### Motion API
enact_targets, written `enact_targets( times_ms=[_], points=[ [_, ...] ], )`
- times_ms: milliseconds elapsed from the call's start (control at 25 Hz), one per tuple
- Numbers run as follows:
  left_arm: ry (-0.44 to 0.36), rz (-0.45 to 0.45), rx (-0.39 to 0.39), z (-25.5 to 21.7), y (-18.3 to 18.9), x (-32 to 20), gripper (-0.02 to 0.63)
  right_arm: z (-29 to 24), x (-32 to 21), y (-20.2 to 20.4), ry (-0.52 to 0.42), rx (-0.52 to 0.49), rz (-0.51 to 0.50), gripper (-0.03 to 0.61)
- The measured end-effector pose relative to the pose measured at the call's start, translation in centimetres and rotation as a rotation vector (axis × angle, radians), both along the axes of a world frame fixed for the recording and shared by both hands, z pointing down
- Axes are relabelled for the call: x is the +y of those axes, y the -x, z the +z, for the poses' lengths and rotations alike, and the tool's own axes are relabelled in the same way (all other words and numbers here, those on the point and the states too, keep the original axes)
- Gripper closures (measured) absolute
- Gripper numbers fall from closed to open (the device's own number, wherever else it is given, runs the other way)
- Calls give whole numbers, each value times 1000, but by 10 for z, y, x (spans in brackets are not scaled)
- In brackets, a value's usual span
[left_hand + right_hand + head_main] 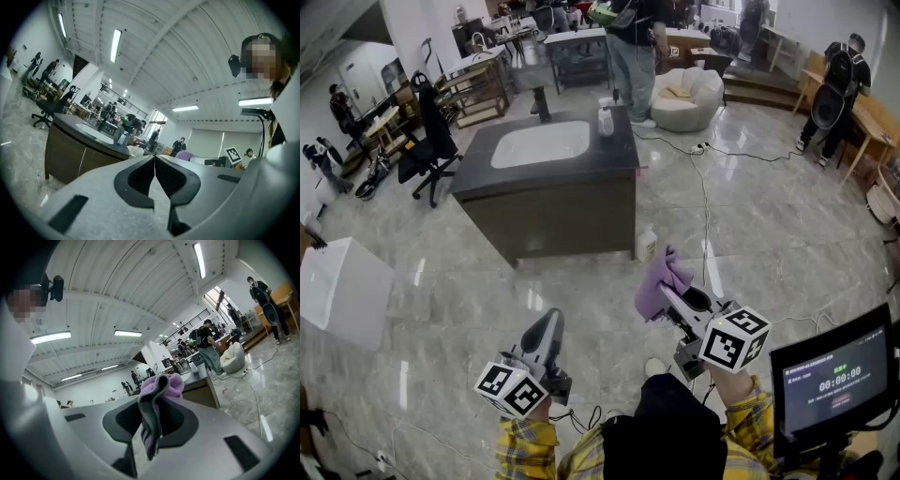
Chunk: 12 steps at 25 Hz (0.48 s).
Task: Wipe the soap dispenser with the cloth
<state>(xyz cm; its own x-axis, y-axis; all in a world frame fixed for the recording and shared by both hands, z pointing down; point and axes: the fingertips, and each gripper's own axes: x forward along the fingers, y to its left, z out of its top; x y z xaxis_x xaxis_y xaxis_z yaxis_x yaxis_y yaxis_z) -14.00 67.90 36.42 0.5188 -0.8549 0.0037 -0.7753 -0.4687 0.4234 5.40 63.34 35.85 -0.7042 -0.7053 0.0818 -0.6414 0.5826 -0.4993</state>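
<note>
Cloth (661,281) (154,404), purple, is pinched tight in the jaws of my right gripper (667,298) (151,420) and bunches up past their tips. My left gripper (551,321) (154,164) has its jaws pressed together on nothing. I see both held out over the floor, well apart from the soap dispenser (606,118), which stands upright on the dark counter (581,173) just right of the white sink (539,144).

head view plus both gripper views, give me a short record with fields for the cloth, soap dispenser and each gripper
cloth: purple, clamped by the right gripper
soap dispenser: upright on the dark counter, right of the sink, far from both grippers
left gripper: shut, empty
right gripper: shut on the cloth
wiping: not yet begun
</note>
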Motion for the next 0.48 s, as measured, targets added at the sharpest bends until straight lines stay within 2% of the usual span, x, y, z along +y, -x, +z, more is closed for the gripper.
enact_targets(
  times_ms=[280,480],
  points=[
    [21,18,15,7,2,14,607,0,11,-2,33,-81,32,514],
    [50,18,15,24,-4,1,607,12,-1,-12,51,-78,46,514]
  ],
)
